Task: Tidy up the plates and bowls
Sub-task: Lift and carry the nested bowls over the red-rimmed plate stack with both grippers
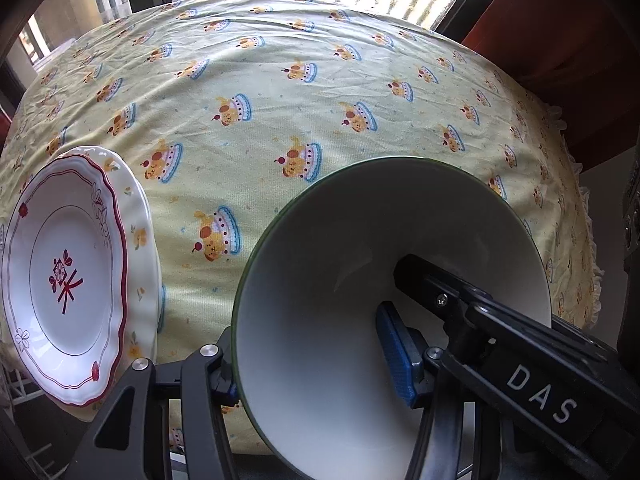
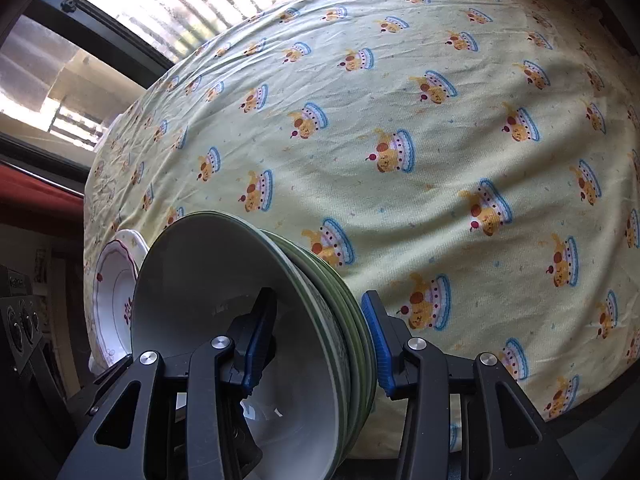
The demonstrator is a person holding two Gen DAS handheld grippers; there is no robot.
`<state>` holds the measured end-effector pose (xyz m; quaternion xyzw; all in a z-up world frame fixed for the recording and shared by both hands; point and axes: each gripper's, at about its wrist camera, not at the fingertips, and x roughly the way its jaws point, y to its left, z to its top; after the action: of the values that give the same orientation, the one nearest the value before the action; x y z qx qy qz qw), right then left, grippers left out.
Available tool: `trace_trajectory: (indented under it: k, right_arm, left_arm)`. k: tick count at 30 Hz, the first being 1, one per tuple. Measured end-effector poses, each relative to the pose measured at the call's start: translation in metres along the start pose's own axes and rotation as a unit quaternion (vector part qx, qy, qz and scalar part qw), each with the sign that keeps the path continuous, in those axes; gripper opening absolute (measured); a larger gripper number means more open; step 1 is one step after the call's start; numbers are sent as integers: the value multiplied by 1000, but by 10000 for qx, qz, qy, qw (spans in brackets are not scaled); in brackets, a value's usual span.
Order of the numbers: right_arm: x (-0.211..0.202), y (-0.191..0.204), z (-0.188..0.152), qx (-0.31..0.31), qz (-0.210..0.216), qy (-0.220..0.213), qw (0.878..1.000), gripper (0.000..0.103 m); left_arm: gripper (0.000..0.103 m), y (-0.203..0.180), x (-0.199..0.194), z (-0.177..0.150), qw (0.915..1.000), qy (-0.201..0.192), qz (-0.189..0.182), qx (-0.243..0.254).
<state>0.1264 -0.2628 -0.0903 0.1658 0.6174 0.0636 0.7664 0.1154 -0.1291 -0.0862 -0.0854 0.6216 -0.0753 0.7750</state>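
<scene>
Left wrist view: I see my left gripper (image 1: 316, 364) straddling the near wall of a white ceramic bowl with a thin green rim (image 1: 340, 264), one blue-padded finger inside, the other outside by the rim. The outer pad is mostly hidden, so I cannot tell whether the pads press on the wall. A black finger of the other gripper reaches into the same bowl from the right.

To the left lies a scalloped white plate with a red border and red flower motif (image 1: 64, 276), stacked on a cream plate with yellow flowers (image 1: 142, 236). All of it sits on a pale yellow tablecloth printed with cartoon cakes (image 1: 280, 80).

In the right wrist view, my right gripper (image 2: 316, 344) spans the bowl's wall and the green plates (image 2: 356, 320) stacked under it. Its right pad stands just clear of the plate edges, so the jaws look open around the stack.
</scene>
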Motion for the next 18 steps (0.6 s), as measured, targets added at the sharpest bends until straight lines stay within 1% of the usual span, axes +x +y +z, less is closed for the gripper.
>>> trace_trajectory:
  k: [3, 7, 10, 14, 18]
  right_arm:
    - [-11, -4, -1, -50, 13, -44, 10000, 47]
    - [-30, -4, -1, -197, 43, -177, 9996, 48]
    - [-41, 1, 1, -333, 165, -233, 9990, 48]
    - [-53, 9, 1, -399, 339, -306, 9982, 48]
    - [-63, 21, 1, -508, 382, -343, 9974, 48]
  left_arm:
    - [55, -9, -10, -3, 9999, -159, 31, 15]
    - [55, -14, -26, -2, 9994, -326, 36, -145]
    - [55, -15, -39, -2, 9986, -450, 156, -211]
    - [55, -14, -55, -2, 9979, -549, 249, -235]
    - [55, -7, -64, -3, 9974, -637, 229, -264]
